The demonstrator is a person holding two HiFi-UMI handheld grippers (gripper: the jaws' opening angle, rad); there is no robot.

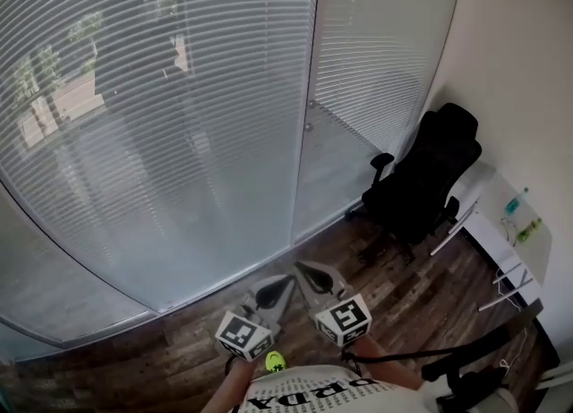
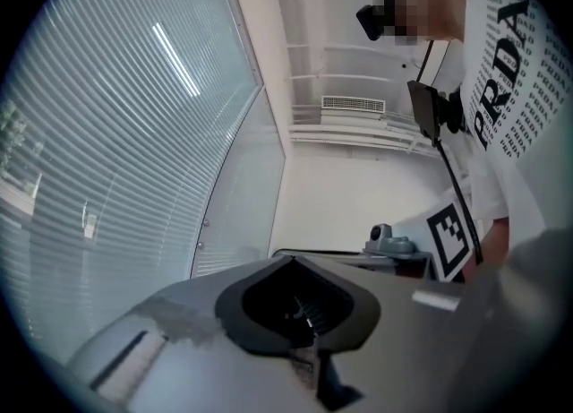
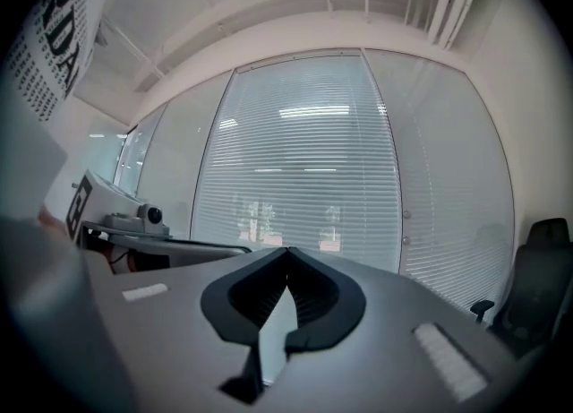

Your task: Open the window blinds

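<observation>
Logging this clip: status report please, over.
Left tongs shut, right tongs shut, both empty. Blinds down, untouched. Black chair off right, not blocking.

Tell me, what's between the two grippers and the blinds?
Only bare wooden floor, in the head view, lies between the left gripper, the right gripper and the blinds.

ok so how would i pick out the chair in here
Start at the wall of closed window blinds and follow it right to the corner. There, on the wood floor beside a white desk, stands the office chair: the only black, high-backed piece with armrests.
</observation>
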